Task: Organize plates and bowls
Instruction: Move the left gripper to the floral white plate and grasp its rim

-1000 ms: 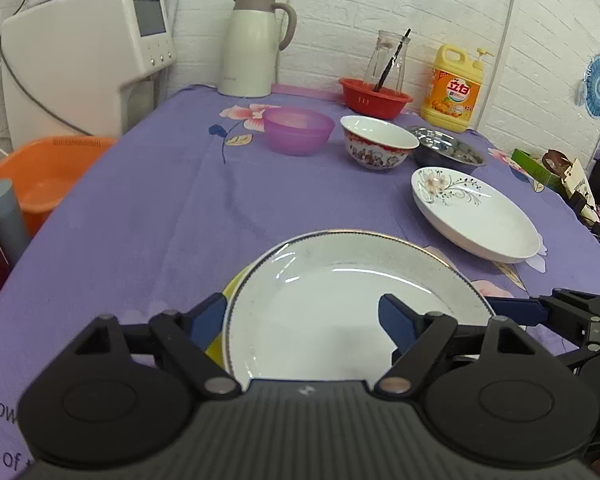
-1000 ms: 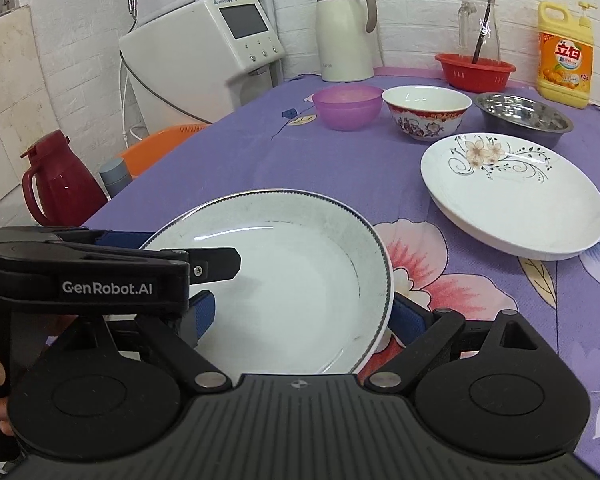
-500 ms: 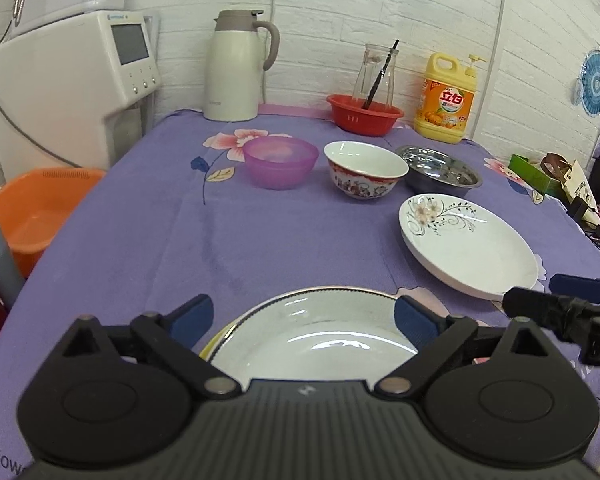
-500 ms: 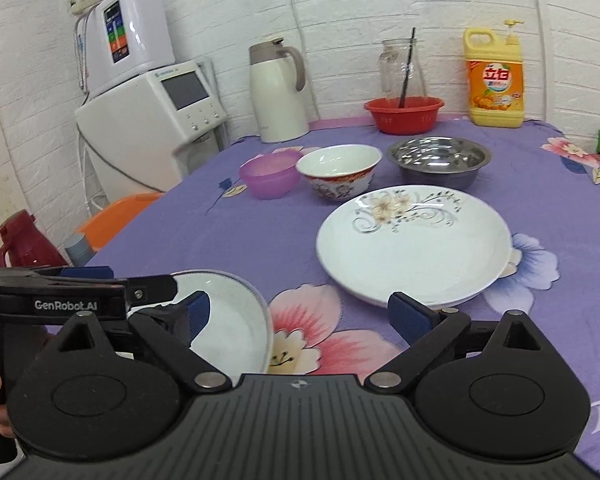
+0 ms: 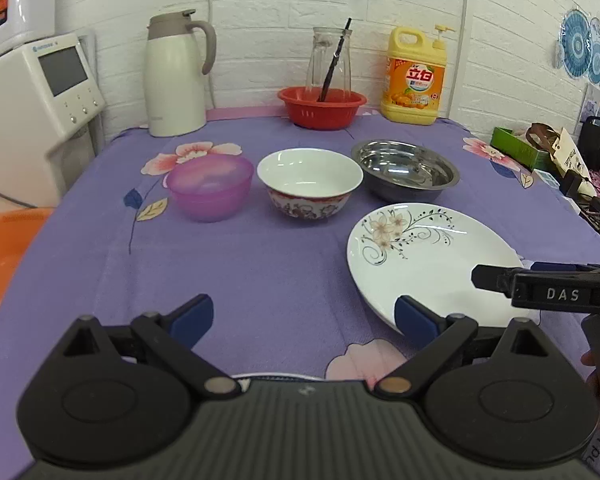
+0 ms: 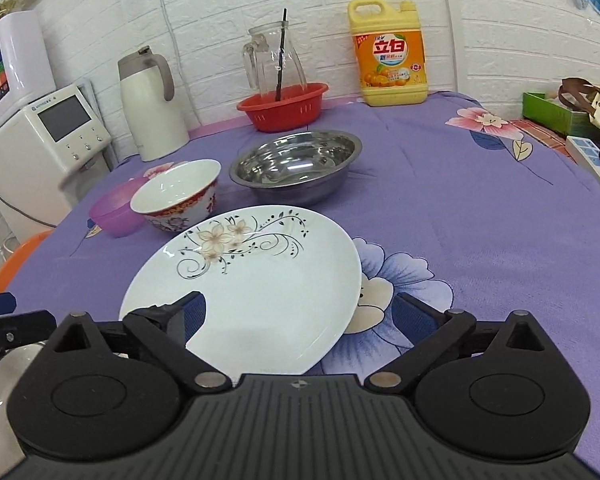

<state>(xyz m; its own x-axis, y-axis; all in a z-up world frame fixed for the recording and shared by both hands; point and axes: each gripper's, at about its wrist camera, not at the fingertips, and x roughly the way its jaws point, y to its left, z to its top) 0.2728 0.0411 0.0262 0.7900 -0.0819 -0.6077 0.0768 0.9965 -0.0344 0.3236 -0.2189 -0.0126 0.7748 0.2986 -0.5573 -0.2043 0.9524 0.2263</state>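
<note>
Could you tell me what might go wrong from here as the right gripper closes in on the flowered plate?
1. The right gripper is open around the near rim of the flowered plate; glazed and shallow, it may slip from a rim pinch.
2. The patterned bowl and steel bowl sit close behind; pushing the plate forward could knock them.
3. The left gripper hovers close beside the plate, so the two grippers could collide.

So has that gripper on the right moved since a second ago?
Yes. The right gripper has swung away from the plain white plate toward the flowered plate, which now lies between its open fingers, with the steel bowl straight ahead.
</note>
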